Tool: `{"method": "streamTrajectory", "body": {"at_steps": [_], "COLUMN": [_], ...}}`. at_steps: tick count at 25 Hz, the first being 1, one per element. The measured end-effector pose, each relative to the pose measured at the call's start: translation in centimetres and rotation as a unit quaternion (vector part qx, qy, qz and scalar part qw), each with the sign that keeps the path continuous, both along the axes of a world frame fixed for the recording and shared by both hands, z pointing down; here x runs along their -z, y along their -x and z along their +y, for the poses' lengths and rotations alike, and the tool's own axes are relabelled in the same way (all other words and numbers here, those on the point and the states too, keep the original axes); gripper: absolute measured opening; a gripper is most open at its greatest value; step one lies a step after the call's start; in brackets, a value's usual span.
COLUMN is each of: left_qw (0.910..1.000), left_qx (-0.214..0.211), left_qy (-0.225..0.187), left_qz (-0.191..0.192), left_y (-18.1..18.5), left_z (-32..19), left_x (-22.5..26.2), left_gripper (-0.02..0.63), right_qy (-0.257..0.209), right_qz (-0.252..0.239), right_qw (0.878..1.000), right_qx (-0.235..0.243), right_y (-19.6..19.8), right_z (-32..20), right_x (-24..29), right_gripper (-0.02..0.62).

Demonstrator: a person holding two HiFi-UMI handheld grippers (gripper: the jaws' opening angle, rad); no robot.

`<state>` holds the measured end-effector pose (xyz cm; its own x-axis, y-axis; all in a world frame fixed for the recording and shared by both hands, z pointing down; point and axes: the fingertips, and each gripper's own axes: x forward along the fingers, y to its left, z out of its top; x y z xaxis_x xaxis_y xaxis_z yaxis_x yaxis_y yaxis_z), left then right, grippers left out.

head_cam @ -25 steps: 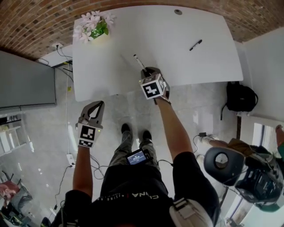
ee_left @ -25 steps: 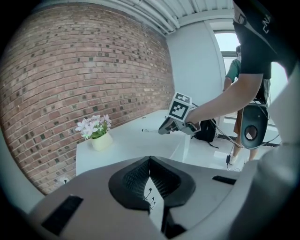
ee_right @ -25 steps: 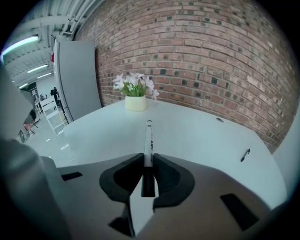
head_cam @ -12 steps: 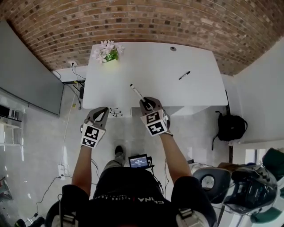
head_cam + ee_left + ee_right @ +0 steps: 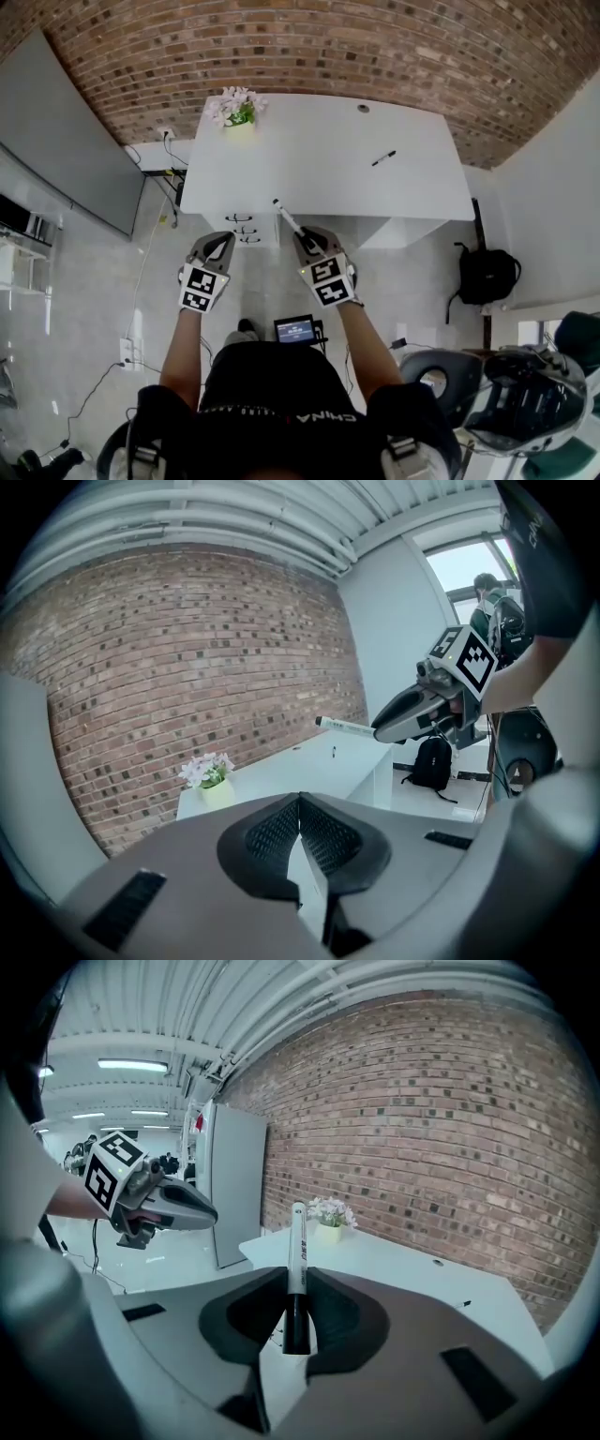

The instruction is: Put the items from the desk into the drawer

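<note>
My right gripper (image 5: 302,237) is shut on a white marker with a black end (image 5: 285,216), which sticks out past the jaws toward the white desk (image 5: 319,141). In the right gripper view the marker (image 5: 297,1246) stands upright between the pads. My left gripper (image 5: 218,244) is shut and empty, level with the right one, in front of the desk's drawer unit (image 5: 242,228). Its pads (image 5: 281,829) meet with nothing between them. A black pen (image 5: 382,158) lies on the desk's right half.
A pot of pale flowers (image 5: 237,108) stands at the desk's far left corner. A brick wall runs behind the desk. There is a grey cabinet (image 5: 66,141) to the left and a black backpack (image 5: 489,275) on the floor to the right. A chair (image 5: 431,375) is near my right side.
Both grippers have risen and drawn back from over the desk's edge to in front of it. The marker stays in the right gripper. The left gripper stays shut.
</note>
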<state>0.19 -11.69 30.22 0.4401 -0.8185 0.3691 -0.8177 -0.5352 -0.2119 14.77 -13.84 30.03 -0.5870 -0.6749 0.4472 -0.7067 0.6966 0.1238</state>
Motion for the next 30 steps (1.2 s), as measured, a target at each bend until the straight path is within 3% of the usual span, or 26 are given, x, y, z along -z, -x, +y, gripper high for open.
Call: {"method": "streamTrajectory", "body": {"at_steps": [9, 17, 22, 26, 30], "left_qw": [0.9994, 0.9899, 0.9827, 0.978, 0.9691], "left_qx": [0.012, -0.028, -0.066, -0.101, -0.125], "left_qy": [-0.008, -0.005, 0.01, 0.033, 0.055], "left_qz": [-0.031, -0.139, -0.173, -0.18, -0.205], "left_y": [3.1, 3.5, 5.4, 6.8, 8.3], "left_z": [1.5, 0.4, -1.0, -3.5, -6.5], "left_x": [-0.2, -3.5, -9.1, -14.5, -20.9], "left_gripper": [0.011, 0.014, 0.021, 0.087, 0.094], "right_qy": [-0.004, 0.019, 0.03, 0.039, 0.044], "right_qz": [-0.011, -0.015, -0.008, -0.005, -0.012], "right_qw": [1.0, 0.999, 0.999, 0.998, 0.998], "right_qx": [-0.001, 0.034, 0.042, 0.039, 0.04], "right_y": [2.9, 4.4, 7.8, 11.0, 13.5], "right_z": [0.9, 0.6, 0.4, -1.1, -3.0], "right_x": [0.7, -1.5, -4.6, -8.0, -11.1], "right_gripper": [0.072, 0.072, 0.072, 0.072, 0.072]}}
